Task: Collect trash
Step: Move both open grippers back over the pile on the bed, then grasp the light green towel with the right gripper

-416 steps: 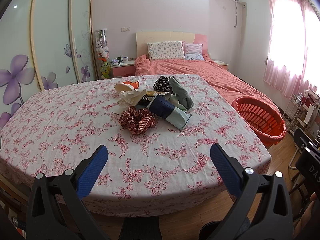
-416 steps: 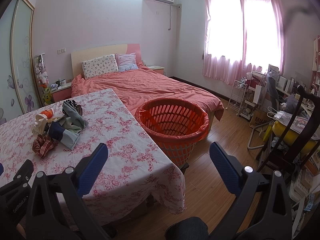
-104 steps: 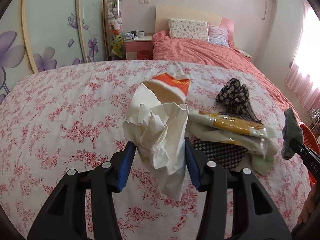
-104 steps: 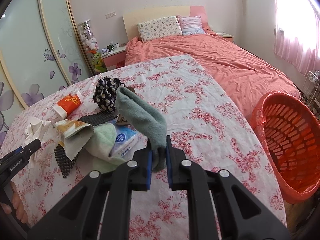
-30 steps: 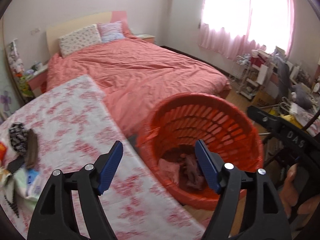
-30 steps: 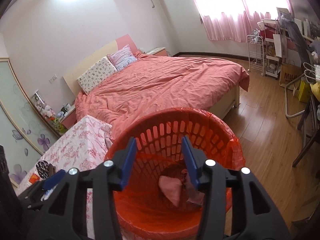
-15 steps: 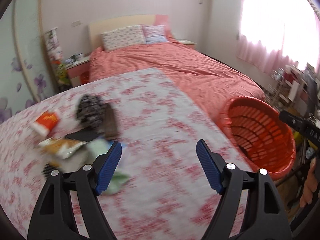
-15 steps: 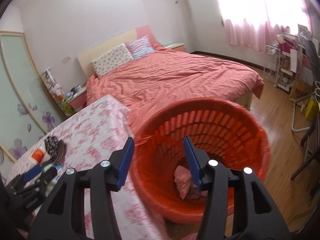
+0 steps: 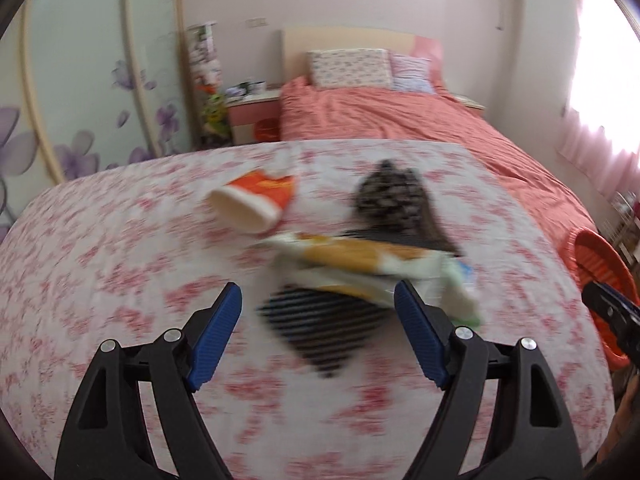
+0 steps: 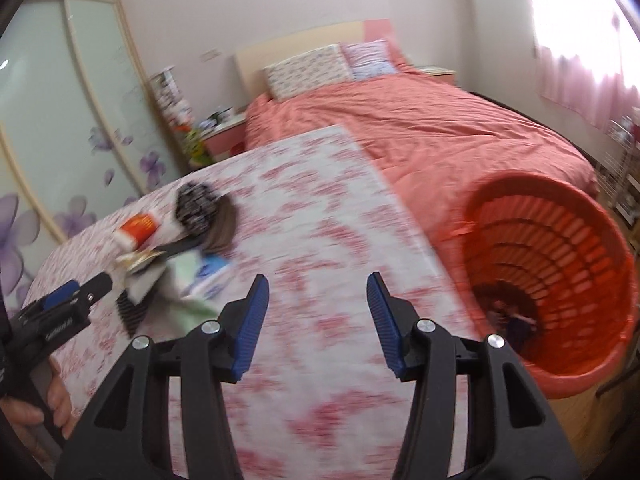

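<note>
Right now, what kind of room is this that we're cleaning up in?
Most likely a home bedroom: a made bed with pillows against the far wall, a sliding wardrobe with flower decals, and pink curtains at the window.

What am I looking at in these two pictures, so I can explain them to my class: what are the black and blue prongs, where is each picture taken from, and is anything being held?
There is no robot. A person holds a two-fingered grasping tool in each hand, and a camera on each looks forward along its blue-padded fingers.

One picture is from the left tool, the other from the right tool. Both stand open and hold nothing.

Below them is a table under a floral cloth. On it lie a paper cup on its side, a snack wrapper, a striped black piece, a dark patterned cloth and a pale green cloth. Beside the table stands an orange basket with some things already inside.
</note>
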A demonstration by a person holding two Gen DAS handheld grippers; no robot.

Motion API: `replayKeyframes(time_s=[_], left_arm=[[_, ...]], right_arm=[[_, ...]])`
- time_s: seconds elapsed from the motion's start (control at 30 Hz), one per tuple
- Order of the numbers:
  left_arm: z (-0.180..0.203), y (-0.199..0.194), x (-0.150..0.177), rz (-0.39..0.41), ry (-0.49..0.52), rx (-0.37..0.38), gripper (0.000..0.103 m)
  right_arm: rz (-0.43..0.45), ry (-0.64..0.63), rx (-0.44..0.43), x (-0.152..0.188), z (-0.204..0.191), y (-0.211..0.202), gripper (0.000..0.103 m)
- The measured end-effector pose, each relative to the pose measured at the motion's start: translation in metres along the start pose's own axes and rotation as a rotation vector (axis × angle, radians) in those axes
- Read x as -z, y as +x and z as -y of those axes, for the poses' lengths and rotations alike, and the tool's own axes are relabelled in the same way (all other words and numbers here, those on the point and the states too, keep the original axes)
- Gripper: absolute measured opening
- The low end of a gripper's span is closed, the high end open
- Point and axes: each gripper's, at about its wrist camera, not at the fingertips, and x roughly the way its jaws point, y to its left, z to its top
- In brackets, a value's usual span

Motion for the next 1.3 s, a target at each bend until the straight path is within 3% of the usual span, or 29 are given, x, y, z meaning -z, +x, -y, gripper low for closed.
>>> replayKeyframes(time_s=[0.2, 0.37, 0.47, 0.6, 0.67, 0.9, 0.97, 1.0, 1.3], left_arm=[[-0.037, 0.009, 0.007, -0.024, -0.073, -0.018, 0.078], [-0.049, 0.010, 0.011, -0.025, -0.081, -0.020, 0.078], [-0.059, 0.010, 0.013, -0.025, -0.094, -0.019, 0.078], [-0.062, 0.008, 0.014, -0.028, -0.097, -0.010, 0.078], [-0.058, 0.008, 0.014, -0.031, -0.094, 0.006, 0.078], [-0.027, 0.005, 0.009, -0.033, -0.061, 0.063, 0.078], [-0.015, 0.003, 0.006, -0.029, -0.047, 0.082, 0.084], [-0.009, 0.001, 0.005, -0.022, -0.042, 0.085, 0.089], [0.038, 0.011, 0.000, -0.028, 0.027, 0.087, 0.089]], right_arm=[[-0.033, -0.094, -0.063, 0.007, -0.059, 0.018, 0.051], [-0.083, -0.144, -0.080, 0.012, -0.085, 0.042, 0.046], [-0.121, -0.152, -0.076, 0.014, -0.092, 0.057, 0.037], [-0.138, -0.189, -0.069, 0.017, -0.100, 0.064, 0.011], [-0.127, -0.202, -0.074, 0.018, -0.100, 0.061, 0.006], [-0.076, -0.143, -0.063, 0.014, -0.074, 0.040, 0.005], [-0.062, -0.127, -0.061, 0.012, -0.067, 0.034, 0.005], [-0.054, -0.119, -0.058, 0.010, -0.064, 0.032, 0.005], [0.004, -0.074, -0.012, 0.001, -0.039, 0.013, 0.005]])
